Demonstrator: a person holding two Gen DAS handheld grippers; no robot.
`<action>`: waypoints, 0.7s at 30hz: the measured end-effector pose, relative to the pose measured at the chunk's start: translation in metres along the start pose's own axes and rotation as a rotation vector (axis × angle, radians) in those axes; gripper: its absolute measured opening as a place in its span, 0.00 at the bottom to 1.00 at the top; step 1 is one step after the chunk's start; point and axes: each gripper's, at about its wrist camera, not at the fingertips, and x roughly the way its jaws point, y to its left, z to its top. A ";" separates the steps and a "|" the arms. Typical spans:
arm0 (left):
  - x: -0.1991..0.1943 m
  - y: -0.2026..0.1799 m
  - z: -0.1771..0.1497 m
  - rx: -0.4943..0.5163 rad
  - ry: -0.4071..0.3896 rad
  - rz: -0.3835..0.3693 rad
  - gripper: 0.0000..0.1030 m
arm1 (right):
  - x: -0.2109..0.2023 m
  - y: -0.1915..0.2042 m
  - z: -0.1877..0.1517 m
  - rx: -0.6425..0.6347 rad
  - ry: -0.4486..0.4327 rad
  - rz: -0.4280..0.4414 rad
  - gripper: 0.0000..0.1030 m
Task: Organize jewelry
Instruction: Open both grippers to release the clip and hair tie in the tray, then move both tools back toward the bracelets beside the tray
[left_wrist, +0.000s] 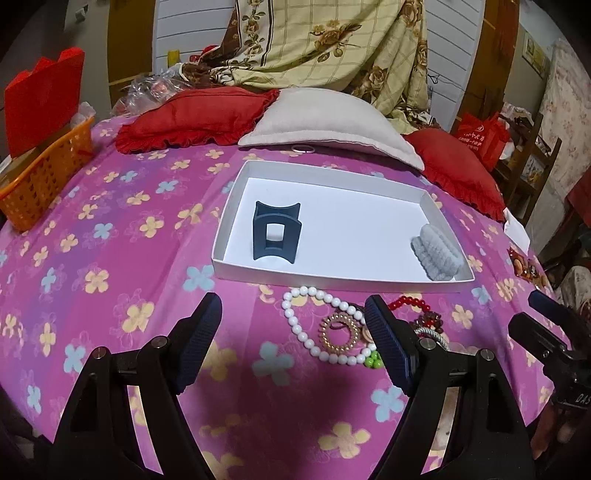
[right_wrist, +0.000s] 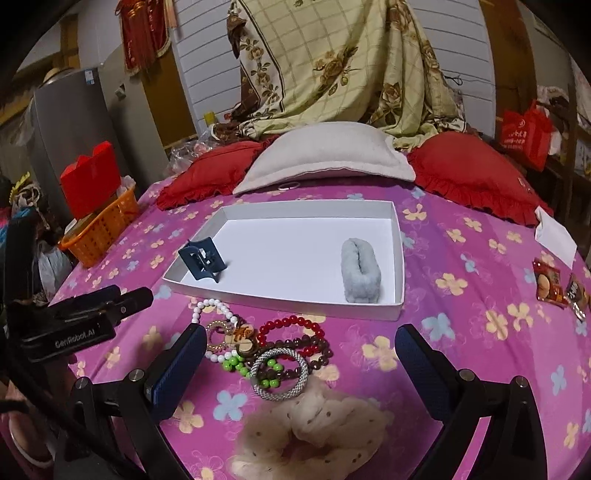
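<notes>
A white shallow box (left_wrist: 236, 192) (right_wrist: 397, 236) lies on the pink flowered bedspread. In it stand a dark blue hair claw (left_wrist: 276, 232) (right_wrist: 202, 260) and a grey fuzzy scrunchie (left_wrist: 436, 254) (right_wrist: 361, 271). In front of the box lies a heap of jewelry: a white bead bracelet (left_wrist: 295, 328) (right_wrist: 208, 306), a gold ring (left_wrist: 339, 334), a red bead bracelet (right_wrist: 291, 326), green beads (right_wrist: 236, 365), a silver bangle (right_wrist: 279, 373) and a cream dotted scrunchie (right_wrist: 314, 432). My left gripper (left_wrist: 293, 343) is open and empty just left of the heap. My right gripper (right_wrist: 301, 363) is open and empty over the heap.
An orange basket (left_wrist: 44, 177) (right_wrist: 99, 236) with a red box stands at the left. Red cushions (left_wrist: 195, 118) (right_wrist: 476, 173) and a beige pillow (left_wrist: 325, 122) (right_wrist: 325, 155) lie behind the box. Snack packets (right_wrist: 550, 286) and a white paper (right_wrist: 556, 234) lie at the right.
</notes>
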 end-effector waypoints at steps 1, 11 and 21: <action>-0.002 -0.001 -0.001 0.003 -0.003 0.002 0.78 | 0.000 0.001 0.000 -0.004 0.004 -0.007 0.98; -0.012 0.000 -0.012 0.018 -0.007 0.049 0.78 | -0.003 0.005 -0.010 -0.035 0.034 -0.021 0.98; -0.010 0.011 -0.025 0.037 0.004 0.101 0.78 | -0.010 -0.010 -0.021 -0.046 0.053 -0.070 0.98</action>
